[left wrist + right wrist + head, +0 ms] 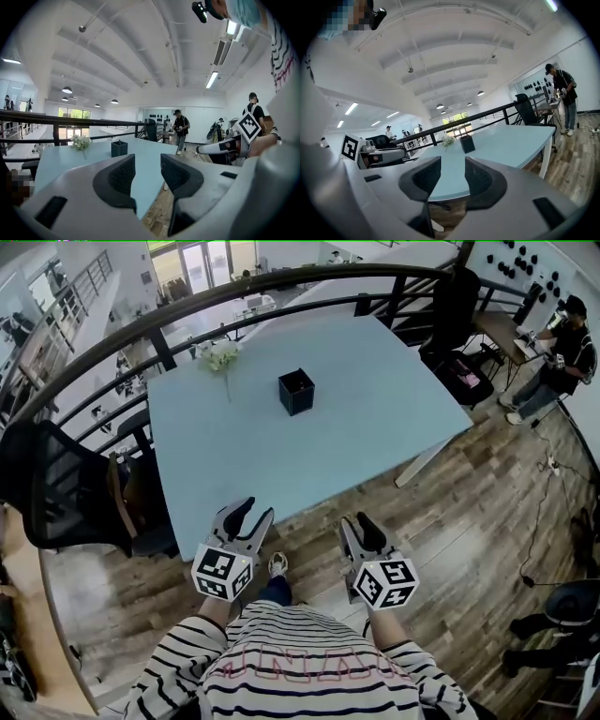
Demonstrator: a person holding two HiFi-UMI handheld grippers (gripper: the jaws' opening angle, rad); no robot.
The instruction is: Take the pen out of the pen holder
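Note:
A small dark square pen holder (296,391) stands near the middle of a pale blue table (234,465); it also shows far off as the pen holder (119,148) in the left gripper view and the pen holder (467,144) in the right gripper view. I cannot make out a pen in it. My left gripper (251,515) hovers at the table's near edge, open, nothing between its jaws. To its right, over the wooden floor, my right gripper (359,524) is open and empty too. Both point toward the table, well short of the holder.
A small bunch of white flowers (221,355) lies at the table's far left. A black railing (141,329) curves behind the table. A black mesh chair (56,488) stands at the left. A person (558,352) stands at a desk at the far right.

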